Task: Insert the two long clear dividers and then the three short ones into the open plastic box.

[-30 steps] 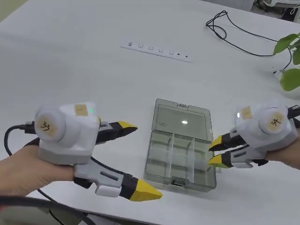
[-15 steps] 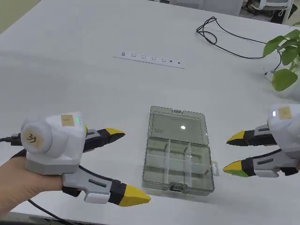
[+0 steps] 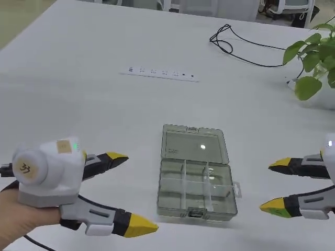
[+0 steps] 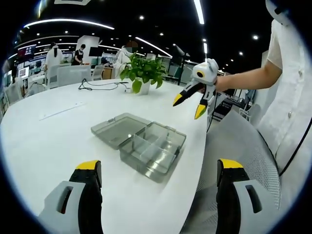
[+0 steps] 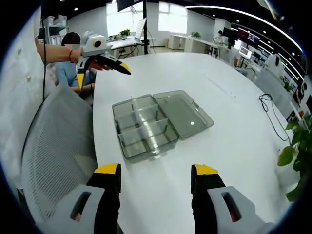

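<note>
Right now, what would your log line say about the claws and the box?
left claw: open, empty | right claw: open, empty | plastic box: lid open, between claws | dividers: standing inside box

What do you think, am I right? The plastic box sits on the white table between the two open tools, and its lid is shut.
Not quite. The box does sit on the white table between the open left tool and the open right tool, but its lid is open, lying flat on the far side. The head view shows this.
</note>
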Demonstrator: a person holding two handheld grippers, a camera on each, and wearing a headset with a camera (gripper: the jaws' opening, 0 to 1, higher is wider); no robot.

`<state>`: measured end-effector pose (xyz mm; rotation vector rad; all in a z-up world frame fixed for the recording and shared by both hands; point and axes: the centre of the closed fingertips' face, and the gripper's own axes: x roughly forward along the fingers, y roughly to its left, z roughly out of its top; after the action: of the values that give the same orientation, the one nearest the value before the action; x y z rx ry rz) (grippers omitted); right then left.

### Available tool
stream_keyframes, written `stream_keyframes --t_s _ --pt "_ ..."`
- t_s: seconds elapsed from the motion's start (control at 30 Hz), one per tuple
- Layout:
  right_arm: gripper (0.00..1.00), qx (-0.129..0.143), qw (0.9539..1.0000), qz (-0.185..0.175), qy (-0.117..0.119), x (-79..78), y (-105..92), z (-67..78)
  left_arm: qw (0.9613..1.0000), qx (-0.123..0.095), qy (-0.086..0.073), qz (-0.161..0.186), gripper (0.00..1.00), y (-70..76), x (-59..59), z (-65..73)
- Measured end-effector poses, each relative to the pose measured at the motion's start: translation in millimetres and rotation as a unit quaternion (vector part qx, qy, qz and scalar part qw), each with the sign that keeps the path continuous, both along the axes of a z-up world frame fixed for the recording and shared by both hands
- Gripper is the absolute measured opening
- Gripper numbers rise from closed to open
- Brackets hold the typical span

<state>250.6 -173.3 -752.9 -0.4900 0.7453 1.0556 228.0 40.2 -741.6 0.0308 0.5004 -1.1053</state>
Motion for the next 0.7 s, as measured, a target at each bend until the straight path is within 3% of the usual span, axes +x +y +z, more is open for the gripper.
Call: stream_keyframes --t_s 0.37,0.7 --pt "0.75 0.042 0.9982 -0.043 -0.005 -6.0 -11.8 -2.9 0.9998 0.018 -0.005 0.003 1.0 2.4 -1.9 -3.6" --pt "0.83 0.051 0.9973 -0.053 -0.006 -8.0 -18.4 -6.9 0.9996 0.029 -0.006 -0.001 1.0 1.5 -2.4 -10.5"
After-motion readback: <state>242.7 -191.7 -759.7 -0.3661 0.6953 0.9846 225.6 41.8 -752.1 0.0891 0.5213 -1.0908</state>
